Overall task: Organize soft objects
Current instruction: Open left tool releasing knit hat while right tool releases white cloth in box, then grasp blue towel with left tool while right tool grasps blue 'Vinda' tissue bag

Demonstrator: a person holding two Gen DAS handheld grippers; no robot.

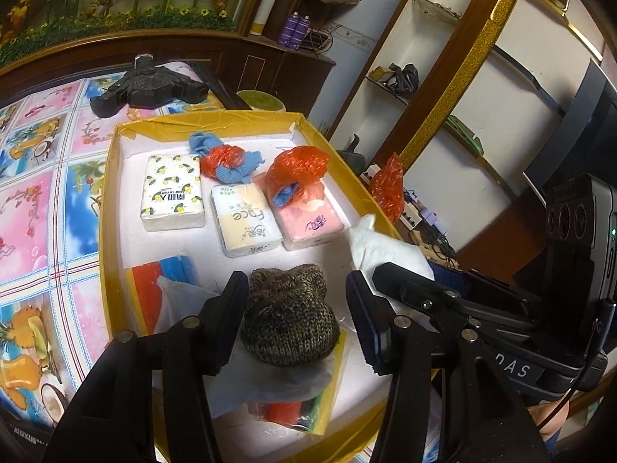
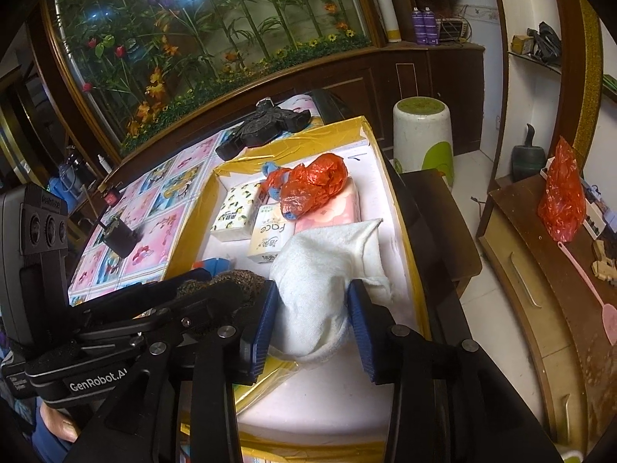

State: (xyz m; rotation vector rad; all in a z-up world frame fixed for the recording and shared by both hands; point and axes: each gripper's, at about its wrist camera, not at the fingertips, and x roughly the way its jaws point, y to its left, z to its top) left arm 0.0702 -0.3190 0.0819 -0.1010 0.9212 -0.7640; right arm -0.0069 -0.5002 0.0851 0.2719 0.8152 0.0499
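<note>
Cream tissue pack (image 1: 250, 220) reads "Face"; left gripper (image 2: 216, 308) labelled "GenRobot.AI".

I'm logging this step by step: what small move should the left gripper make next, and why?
Probably close the left gripper on the knitted hat: its fingers flank the hat with a gap on one side, while the right gripper holds the white towel.

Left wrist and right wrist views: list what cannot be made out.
- Left wrist: the colourful packet under the knitted item is covered by white tissue and the left claw.
- Right wrist: the knitted item is mostly hidden behind the left claw.
- Right wrist: the white towel hides the pink pack.
</note>
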